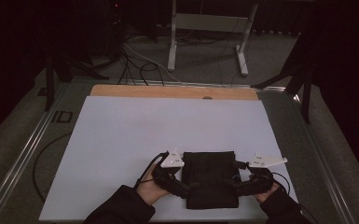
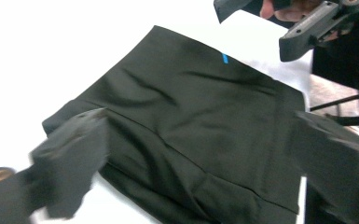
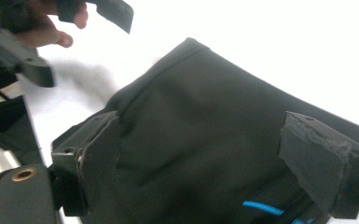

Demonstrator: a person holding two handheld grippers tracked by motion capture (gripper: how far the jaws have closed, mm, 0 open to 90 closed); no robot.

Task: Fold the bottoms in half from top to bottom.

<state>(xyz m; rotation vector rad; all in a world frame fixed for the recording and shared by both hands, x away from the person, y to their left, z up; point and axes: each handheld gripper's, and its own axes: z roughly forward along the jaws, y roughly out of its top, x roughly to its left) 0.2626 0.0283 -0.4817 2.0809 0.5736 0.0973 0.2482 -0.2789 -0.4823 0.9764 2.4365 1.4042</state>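
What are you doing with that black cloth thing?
A person is working on a folded black cloth that lies flat at the near edge of a white table. One hand holds the left gripper at the cloth's left side, the other holds the right gripper at its right side. Both grippers have their jaws open over the cloth, and neither is pinching it. The cloth looks neatly folded into a rectangle.
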